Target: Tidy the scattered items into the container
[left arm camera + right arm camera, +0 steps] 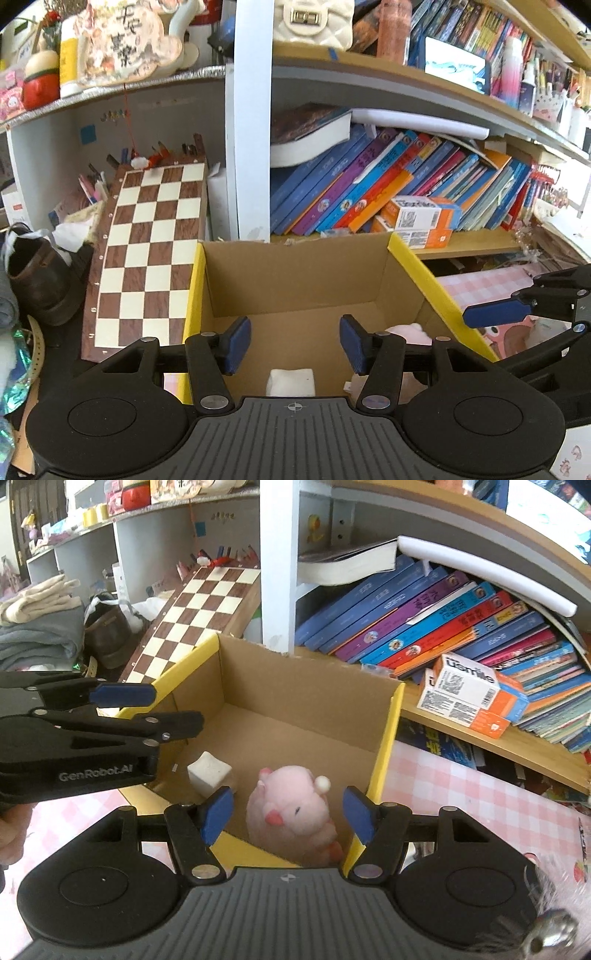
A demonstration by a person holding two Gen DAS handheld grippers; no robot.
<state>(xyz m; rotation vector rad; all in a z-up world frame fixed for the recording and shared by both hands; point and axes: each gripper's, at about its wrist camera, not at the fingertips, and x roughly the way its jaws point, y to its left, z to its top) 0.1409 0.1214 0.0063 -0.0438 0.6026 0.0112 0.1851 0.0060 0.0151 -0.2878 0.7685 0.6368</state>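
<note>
Centrally, open cardboard box [303,716] with yellow-taped rim, standing on desk [461,794] covered in pink checked cloth, directly before bookshelf; pink plush toy [291,812] upright on box floor by near wall, white foam cube [208,771] on same floor just to its left, apart from it

Left gripper [295,341] above near end of box, blue pads [236,343] spread, nothing between them, released; white cube [291,382] seen below gap, sliver of pink plush [408,328] behind right pad; same gripper entering right wrist view from left edge [168,710], side-on, over left wall of box, with part of a hand [14,830] beneath it

Right gripper [288,818] over near wall of box, pads [218,819] parted either side of plush toy without touching it, released; its blue finger [498,312] also visible at right edge of left wrist view, beyond right wall of box [417,269]

Surroundings: chessboard [151,251] leaning against shelf left of box; brown leather shoe [33,273] further left; slanted row of books [443,627] on shelf behind box; orange-and-white cartons [469,698] stacked on shelf edge right of box; folded clothes [37,627] at far left
</note>
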